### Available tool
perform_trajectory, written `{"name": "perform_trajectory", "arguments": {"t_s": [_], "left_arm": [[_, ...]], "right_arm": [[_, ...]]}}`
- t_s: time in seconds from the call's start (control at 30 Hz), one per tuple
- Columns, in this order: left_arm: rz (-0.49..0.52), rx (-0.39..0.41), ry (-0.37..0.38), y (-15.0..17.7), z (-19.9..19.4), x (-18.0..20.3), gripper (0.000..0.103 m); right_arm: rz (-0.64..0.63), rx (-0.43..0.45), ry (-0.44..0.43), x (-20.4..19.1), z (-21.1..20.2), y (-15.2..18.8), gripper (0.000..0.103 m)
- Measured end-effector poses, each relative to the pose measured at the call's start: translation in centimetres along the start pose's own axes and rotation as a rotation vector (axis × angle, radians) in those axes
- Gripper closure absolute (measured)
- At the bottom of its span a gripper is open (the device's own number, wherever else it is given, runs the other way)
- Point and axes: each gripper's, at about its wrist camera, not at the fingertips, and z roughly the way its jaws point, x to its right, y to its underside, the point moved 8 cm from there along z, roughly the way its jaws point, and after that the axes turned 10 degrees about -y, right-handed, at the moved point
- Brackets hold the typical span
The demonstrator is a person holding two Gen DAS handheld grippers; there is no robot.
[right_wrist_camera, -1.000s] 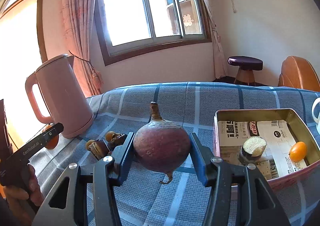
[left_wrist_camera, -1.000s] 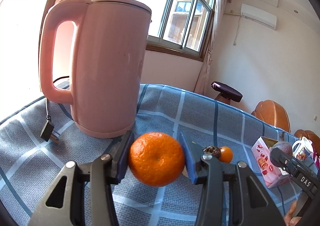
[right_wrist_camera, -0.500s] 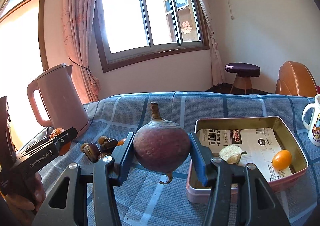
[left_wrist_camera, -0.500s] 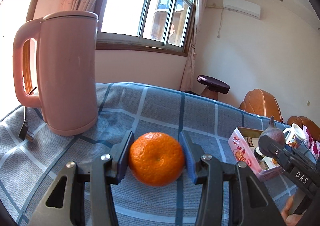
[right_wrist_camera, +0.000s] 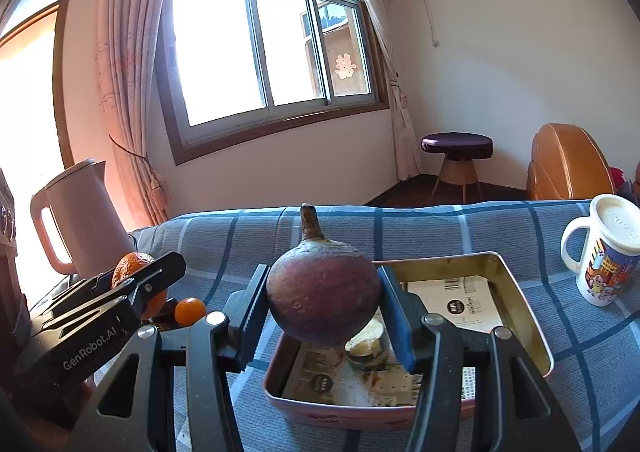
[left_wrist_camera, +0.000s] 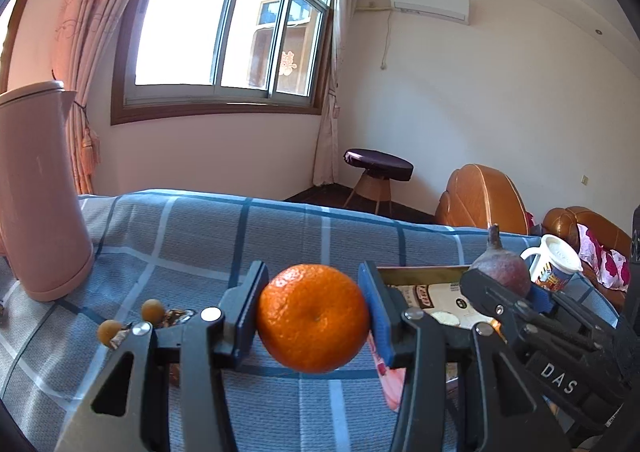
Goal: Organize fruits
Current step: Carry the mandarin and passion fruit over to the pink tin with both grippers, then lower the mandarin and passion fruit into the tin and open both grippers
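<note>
Left gripper [left_wrist_camera: 313, 318]: pads clamped on orange [left_wrist_camera: 313, 318], held above blue checked cloth [left_wrist_camera: 240, 236]. Right gripper [right_wrist_camera: 323, 302]: pads clamped on purple round root [right_wrist_camera: 323, 298], held above front of metal tin [right_wrist_camera: 524, 316]. Farther left: pink kettle [right_wrist_camera: 80, 219]. Farther right: lidded mug [right_wrist_camera: 604, 252].
</note>
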Motion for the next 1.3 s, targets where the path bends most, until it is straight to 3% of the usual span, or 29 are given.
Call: {"name": "perform_trajectory", "arguments": {"t_s": [0.27, 0.5, 0.87, 1.17, 1.3], "left_arm": [[0.031, -0.004, 0.071, 0.2, 1.2, 5.6, 0.054], [0.065, -0.029, 0.091, 0.6, 3.1, 9.3, 0.054], [0.145, -0.115, 0.114, 1.7, 6.1, 13.5, 0.055], [0.207, -0.195, 0.063, 3.3, 7.9, 13.4, 0.055], [0.238, -0.19, 0.041, 3.5, 7.9, 13.5, 0.054]], "right_arm": [[0.023, 0.012, 0.083, 6.1, -1.2, -0.9, 0.048], [0.042, -0.038, 0.15, 10.4, -0.3, -0.5, 0.048], [0.06, -0.133, 0.134, 12.9, 1.6, 0.5, 0.048], [0.029, -0.187, 0.133, 12.8, 2.6, 1.3, 0.048], [0.027, -0.186, 0.131, 12.9, 2.5, 1.3, 0.048]]}}
